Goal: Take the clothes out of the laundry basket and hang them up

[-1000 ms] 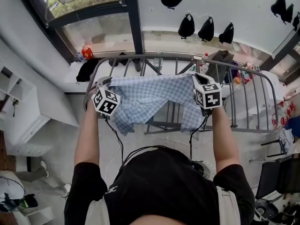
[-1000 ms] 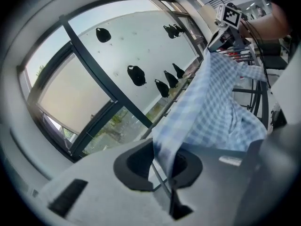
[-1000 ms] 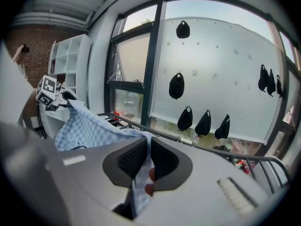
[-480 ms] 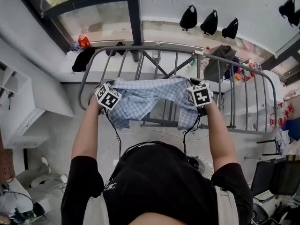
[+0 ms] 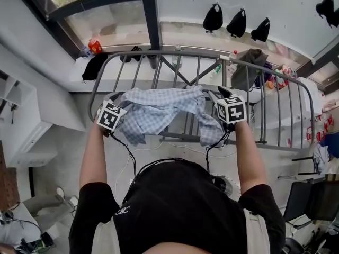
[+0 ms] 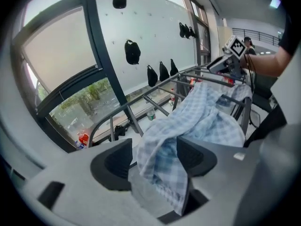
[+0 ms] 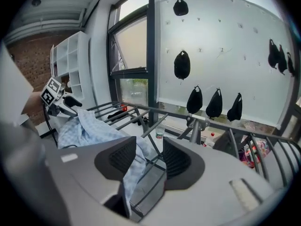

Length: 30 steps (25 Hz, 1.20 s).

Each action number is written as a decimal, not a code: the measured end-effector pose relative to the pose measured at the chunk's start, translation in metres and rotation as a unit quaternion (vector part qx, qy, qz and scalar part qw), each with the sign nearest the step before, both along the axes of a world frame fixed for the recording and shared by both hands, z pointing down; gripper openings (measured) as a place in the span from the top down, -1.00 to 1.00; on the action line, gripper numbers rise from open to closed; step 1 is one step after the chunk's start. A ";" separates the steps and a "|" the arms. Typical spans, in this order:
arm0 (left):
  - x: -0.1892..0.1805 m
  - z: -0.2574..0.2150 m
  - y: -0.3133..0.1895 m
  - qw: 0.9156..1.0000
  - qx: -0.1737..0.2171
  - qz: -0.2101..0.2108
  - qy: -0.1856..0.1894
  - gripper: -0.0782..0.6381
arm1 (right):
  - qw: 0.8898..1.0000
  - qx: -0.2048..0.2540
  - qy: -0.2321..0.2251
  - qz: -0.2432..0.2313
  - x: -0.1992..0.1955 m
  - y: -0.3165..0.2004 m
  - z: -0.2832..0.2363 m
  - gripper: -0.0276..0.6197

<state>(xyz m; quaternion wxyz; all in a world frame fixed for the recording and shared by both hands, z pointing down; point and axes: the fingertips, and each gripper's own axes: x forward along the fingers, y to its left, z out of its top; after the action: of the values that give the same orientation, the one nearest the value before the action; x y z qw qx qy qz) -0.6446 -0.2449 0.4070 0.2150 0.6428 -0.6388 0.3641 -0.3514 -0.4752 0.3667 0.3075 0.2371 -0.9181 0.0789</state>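
Head view: blue checked shirt point(image 5: 159, 110) draped in loose folds over the rails of the grey drying rack point(image 5: 275, 118). Left gripper point(image 5: 112, 100) at the shirt's 9 o'clock end, right gripper point(image 5: 216, 95) at its 3 o'clock end.

Left gripper view: jaws apart, just been opening. Cloth hangs slack between them, lying against the 3 o'clock jaw.

Right gripper view: jaws apart, likewise just been opening. Shirt edge hangs loose beside the 9 o'clock jaw, unpinched.
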 end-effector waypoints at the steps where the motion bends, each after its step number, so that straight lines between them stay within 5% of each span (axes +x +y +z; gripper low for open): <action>1: 0.002 -0.009 0.002 1.000 0.019 -0.009 0.010 -0.06 | 1.000 0.004 -0.015 -0.001 -0.003 0.003 -0.006 0.32; 5: 0.008 -0.060 0.002 0.989 0.137 -0.056 0.028 0.23 | 0.994 0.030 -0.101 -0.002 -0.017 0.016 -0.043 0.38; 10: 0.021 -0.134 -0.001 0.951 0.287 -0.105 0.052 0.58 | 0.970 0.082 -0.225 0.050 -0.022 0.026 -0.110 0.81; 14: 0.034 -0.177 0.003 0.930 0.345 -0.120 0.033 0.76 | 0.946 0.141 -0.282 0.070 -0.021 0.040 -0.155 0.87; 21: 0.044 -0.191 0.010 0.931 0.345 -0.115 0.010 0.76 | 0.940 0.162 -0.291 0.069 -0.026 0.056 -0.170 0.87; 30: 0.060 -0.189 0.025 0.935 0.347 -0.073 0.010 0.76 | 0.941 0.122 -0.302 0.094 -0.017 0.087 -0.170 0.87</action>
<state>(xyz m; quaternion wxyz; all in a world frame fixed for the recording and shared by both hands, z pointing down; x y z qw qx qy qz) -0.5843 -0.2204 0.2179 0.0105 0.6325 -0.7684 0.0968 -0.3686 -0.3879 0.1963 -0.0244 0.3231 -0.9440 0.0623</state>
